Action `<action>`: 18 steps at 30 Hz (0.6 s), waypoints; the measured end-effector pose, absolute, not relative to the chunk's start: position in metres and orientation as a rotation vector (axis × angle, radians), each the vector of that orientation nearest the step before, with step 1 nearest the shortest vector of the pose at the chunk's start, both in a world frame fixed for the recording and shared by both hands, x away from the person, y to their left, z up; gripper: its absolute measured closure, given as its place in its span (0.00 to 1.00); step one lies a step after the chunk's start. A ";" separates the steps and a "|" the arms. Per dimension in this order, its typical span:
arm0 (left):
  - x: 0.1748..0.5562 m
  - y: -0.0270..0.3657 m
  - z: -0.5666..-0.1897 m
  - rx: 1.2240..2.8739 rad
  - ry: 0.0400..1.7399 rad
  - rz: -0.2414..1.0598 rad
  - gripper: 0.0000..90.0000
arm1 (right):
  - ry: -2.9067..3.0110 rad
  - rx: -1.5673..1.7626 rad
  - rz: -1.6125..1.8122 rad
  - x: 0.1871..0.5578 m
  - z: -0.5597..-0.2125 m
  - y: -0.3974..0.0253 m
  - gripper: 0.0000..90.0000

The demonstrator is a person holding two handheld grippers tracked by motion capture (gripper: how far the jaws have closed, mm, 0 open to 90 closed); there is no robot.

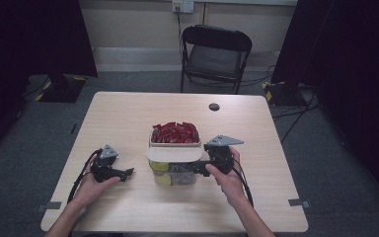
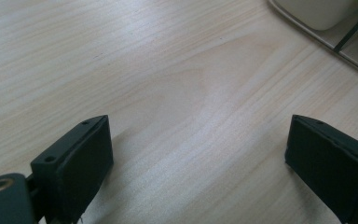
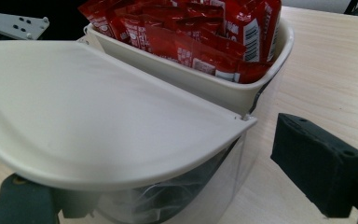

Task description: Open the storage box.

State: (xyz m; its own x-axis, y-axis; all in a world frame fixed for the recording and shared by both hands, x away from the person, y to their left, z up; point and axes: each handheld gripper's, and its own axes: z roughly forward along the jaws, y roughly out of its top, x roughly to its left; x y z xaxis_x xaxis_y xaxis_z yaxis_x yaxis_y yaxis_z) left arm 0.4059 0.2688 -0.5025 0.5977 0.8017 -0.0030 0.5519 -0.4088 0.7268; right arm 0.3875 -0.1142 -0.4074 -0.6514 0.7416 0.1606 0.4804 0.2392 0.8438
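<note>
The cream lid (image 3: 98,116) hides the right gripper's (image 3: 177,196) left jaw and most of the clear bin's (image 3: 214,186) contents (blurred yellow shapes); the red sachets' (image 3: 200,32) print is unreadable, tops cropped.

So the light wood-grain table with rounded corners (image 1: 128,113) takes up the middle of the high view. Sitting right on it, about dead centre, is a cream plastic organiser with a clear lower bin (image 1: 174,165), its upper tray packed with red sachets. A small round black disc (image 1: 214,106) lies on the tabletop toward the upper middle, well apart from the organiser. In the left gripper view you get bare pale wood grain, with the organiser's edge poking in at the upper right.
</note>
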 end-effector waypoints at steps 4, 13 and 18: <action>0.406 0.269 -0.503 2.121 1.065 0.455 0.08 | 2.226 1.146 1.392 0.393 -0.407 -0.115 0.16; 0.406 0.269 -0.503 2.122 1.065 0.455 0.08 | 2.232 1.146 1.408 0.400 -0.406 -0.114 0.16; 0.406 0.269 -0.503 2.121 1.065 0.455 0.08 | 2.227 1.152 1.404 0.403 -0.407 -0.114 0.16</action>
State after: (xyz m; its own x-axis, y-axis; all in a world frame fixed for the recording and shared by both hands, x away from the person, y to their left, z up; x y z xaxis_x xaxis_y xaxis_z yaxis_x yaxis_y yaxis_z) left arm 0.4059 0.2688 -0.5025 0.5986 0.8011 -0.0035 0.5516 -0.4090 0.7270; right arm 0.4033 -0.1145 -0.4069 -0.6488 0.7396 0.1793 0.4806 0.2155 0.8500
